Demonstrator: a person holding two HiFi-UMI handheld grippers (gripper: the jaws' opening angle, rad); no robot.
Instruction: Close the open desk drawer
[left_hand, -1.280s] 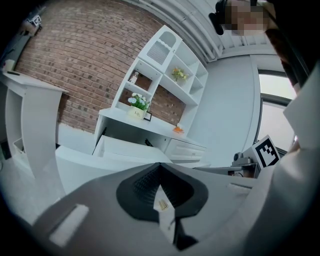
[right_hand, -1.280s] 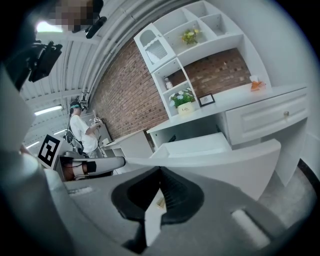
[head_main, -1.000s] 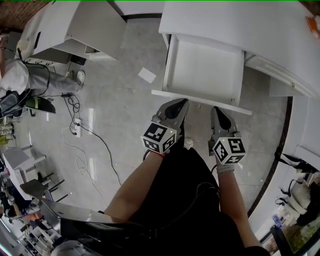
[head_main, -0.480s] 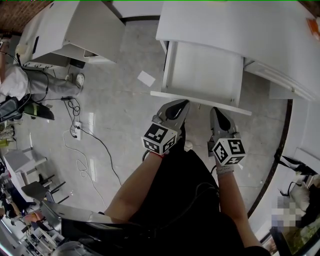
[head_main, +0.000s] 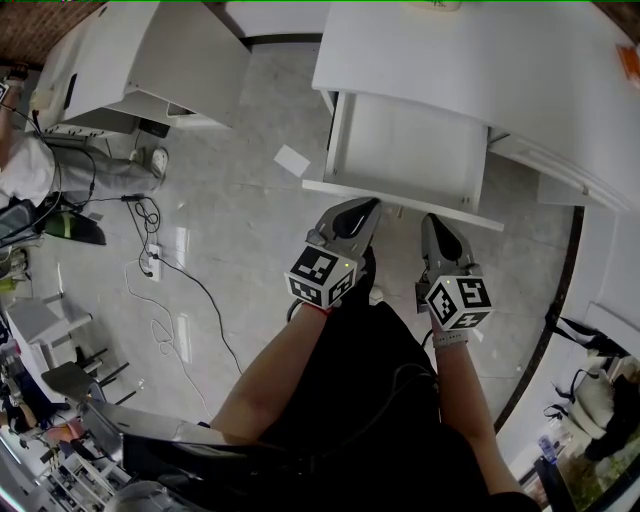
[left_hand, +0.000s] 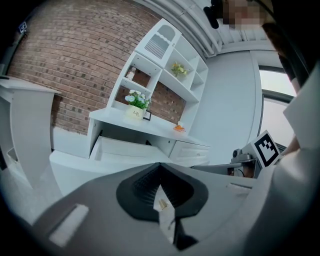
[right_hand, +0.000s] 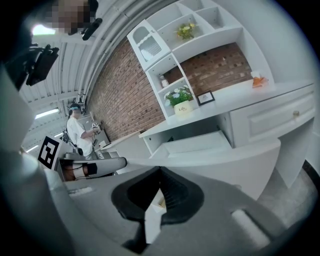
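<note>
The white open desk drawer (head_main: 410, 145) stands out from under the front edge of the white table (head_main: 480, 50), its flat front panel facing the person. At the far left of the head view a black cable (head_main: 185, 275) snakes over the grey tiled floor (head_main: 250, 220). A small white sheet of paper (head_main: 293, 156) lies on that floor just left of the drawer's left side.

The left tool (head_main: 362, 204) points at the drawer's front panel, left of the panel's middle. The left gripper view shows its jaws meeting at the tips with nothing held between them. From above its tip lies right at the panel's edge, but whether it actually touches cannot be told.

The right tool (head_main: 431, 219) sits near it, right of the panel's middle, with its tip likewise close against the panel. Its jaws are also closed together and hold nothing.

In the gripper views a white pot of flowers (left_hand: 136, 106) stands on the table top above the drawer, near the back edge. A small orange thing (left_hand: 179, 128) sits further right on the same top.
</note>
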